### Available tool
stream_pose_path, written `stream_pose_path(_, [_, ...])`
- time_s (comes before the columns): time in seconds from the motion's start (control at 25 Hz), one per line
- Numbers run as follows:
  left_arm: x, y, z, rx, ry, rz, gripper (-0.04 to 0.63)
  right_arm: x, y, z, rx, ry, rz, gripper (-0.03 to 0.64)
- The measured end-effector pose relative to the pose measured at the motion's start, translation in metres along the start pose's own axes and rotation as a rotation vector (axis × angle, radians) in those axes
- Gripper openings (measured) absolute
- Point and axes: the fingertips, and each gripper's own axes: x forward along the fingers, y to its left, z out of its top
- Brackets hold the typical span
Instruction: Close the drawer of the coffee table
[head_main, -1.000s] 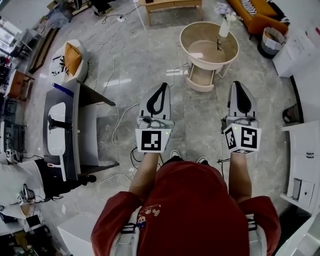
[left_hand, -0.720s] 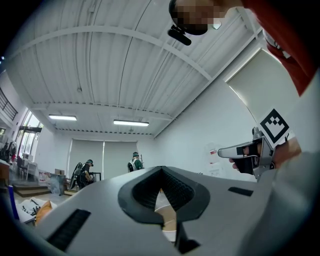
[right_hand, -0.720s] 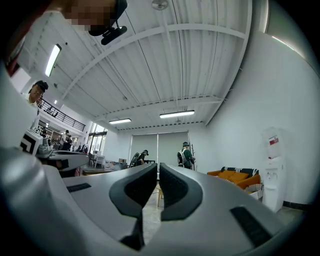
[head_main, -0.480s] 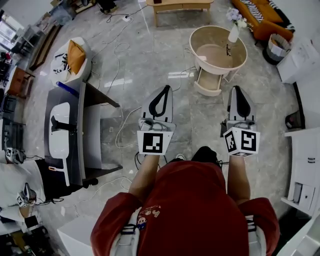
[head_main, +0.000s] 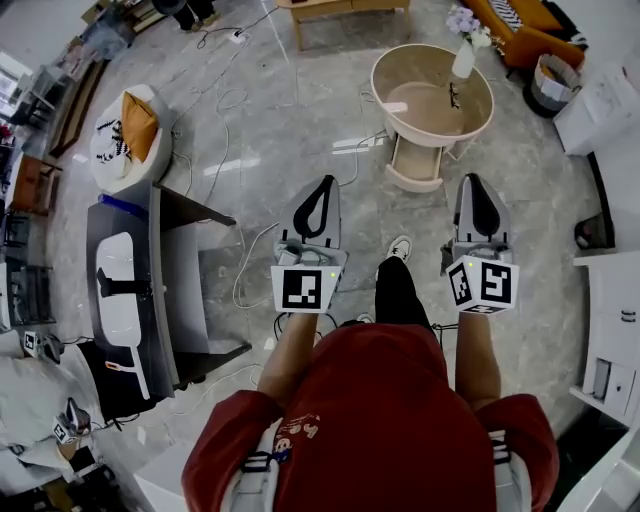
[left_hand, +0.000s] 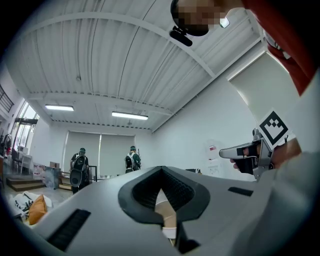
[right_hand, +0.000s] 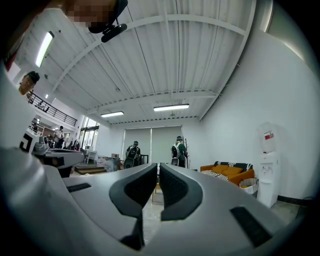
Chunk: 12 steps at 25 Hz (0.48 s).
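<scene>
The round beige coffee table (head_main: 432, 60) stands ahead on the marble floor. Its drawer (head_main: 414, 165) is pulled out toward me under the near rim. A white vase with flowers (head_main: 463, 55) and a small dark item (head_main: 454, 97) rest on the table. My left gripper (head_main: 318, 184) is held level, short of the drawer and to its left. Its jaw tips meet, with nothing between them (left_hand: 161, 170). My right gripper (head_main: 478, 182) hangs right of the drawer, shut and empty (right_hand: 156, 167). Neither touches the table.
A grey desk (head_main: 125, 290) and a round chair with an orange cushion (head_main: 135, 125) stand at the left. Cables (head_main: 245, 260) trail over the floor. An orange sofa (head_main: 525, 30), a waste basket (head_main: 555, 80) and white cabinets (head_main: 610, 300) line the right. My leg (head_main: 395, 290) reaches forward.
I have stepped forward: the desk and floor slid down in the head view. A dark trouser leg with a white shoe now stretches out between the grippers. Both jaws look unchanged.
</scene>
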Motion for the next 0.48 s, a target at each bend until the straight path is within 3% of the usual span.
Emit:
stream_pose_path(0.28, [0.102, 0.008, -0.015, 0.026, 0.020, -0.054, 0.012, 0.078, -0.050, -0.023, 0.060, 0.039, -0.049, 0.028])
stream_pose_path(0.48, [0.174, 0.027, -0.011, 0.006, -0.037, -0.022, 0.012, 0.137, -0.078, -0.028, 0.056, 0.045, -0.064, 0.028])
